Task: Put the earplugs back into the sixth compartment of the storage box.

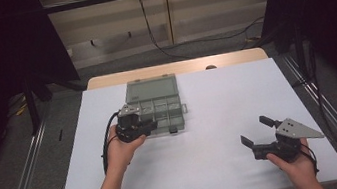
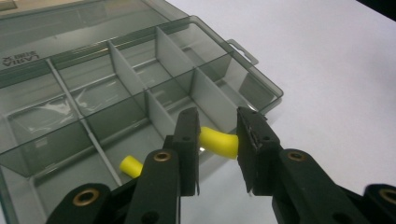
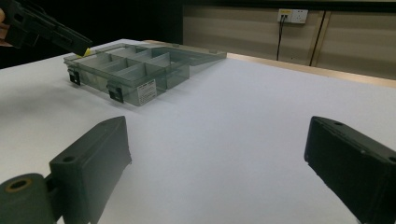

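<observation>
Left gripper (image 2: 217, 144) clamps a bent yellow tube (image 2: 218, 143) over the open box (image 2: 140, 93), ends hidden behind the pads, second yellow piece (image 2: 130, 166) half-hidden below; right gripper (image 3: 217, 163) gapes, idle.

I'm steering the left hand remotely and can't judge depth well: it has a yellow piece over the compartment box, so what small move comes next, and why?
Probably ease the left claw forward and down over an open cell, then let go. It is shut on a bent yellow piece at the near edge of the organiser box, partly over the white table. Another yellow piece already lies in the near cell.
</observation>
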A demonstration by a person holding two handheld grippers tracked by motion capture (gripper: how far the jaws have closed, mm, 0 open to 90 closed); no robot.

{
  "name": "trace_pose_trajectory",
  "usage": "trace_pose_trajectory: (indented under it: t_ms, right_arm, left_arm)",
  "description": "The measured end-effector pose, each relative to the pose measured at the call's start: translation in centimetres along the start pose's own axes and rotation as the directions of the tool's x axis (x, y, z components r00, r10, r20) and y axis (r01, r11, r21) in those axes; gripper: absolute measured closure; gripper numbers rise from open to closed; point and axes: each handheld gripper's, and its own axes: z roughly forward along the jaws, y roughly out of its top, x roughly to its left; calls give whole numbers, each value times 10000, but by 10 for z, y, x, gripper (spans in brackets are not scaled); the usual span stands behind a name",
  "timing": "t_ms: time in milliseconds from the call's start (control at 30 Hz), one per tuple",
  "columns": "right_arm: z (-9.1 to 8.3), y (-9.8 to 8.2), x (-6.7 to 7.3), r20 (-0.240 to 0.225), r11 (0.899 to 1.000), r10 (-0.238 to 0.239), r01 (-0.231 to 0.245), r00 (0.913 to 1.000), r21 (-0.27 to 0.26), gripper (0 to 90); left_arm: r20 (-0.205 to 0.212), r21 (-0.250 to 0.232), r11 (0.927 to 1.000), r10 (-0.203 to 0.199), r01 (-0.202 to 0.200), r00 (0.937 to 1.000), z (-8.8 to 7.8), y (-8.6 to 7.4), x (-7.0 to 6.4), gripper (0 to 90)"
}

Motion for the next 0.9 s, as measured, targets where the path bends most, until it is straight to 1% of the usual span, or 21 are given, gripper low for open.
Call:
trace_pose_trajectory:
  t_ms: [200,300,367,400,433,600,633,733,900]
  right_arm:
    - [0,0,0,0,10000,-3,3,10000,-8,64]
    - [-1,0,0,15,10000,26,-26,10000,3,64]
    - [-1,0,-1,17,10000,23,-23,10000,-11,64]
    - [-1,0,-1,18,10000,26,-26,10000,-8,64]
    - [-1,0,-1,22,10000,20,-20,10000,-7,64]
    - [0,0,0,18,10000,34,-34,10000,14,64]
    - [0,0,0,17,10000,32,-32,10000,11,64]
    - [0,0,0,12,10000,40,-40,10000,-7,65]
    - [0,0,0,0,10000,40,-40,10000,-4,66]
  left_arm:
    - [-260,2,10000,-75,75,9996,2,2,7,703]
    - [-382,-41,9998,-187,186,9991,3,1,10,702]
    - [-508,41,9998,-193,196,9985,4,1,13,701]
    - [-570,-23,9997,-259,258,9980,5,0,14,701]
    - [-655,21,9998,-197,199,9977,5,0,15,700]
    - [-844,-24,9996,-271,270,9961,7,0,20,693]
    - [-844,-16,9995,-327,326,9959,8,-1,21,692]
    - [-922,-23,9996,-273,272,9954,10,-1,22,686]
    - [-1079,-147,9993,-366,352,9935,13,-1,24,675]
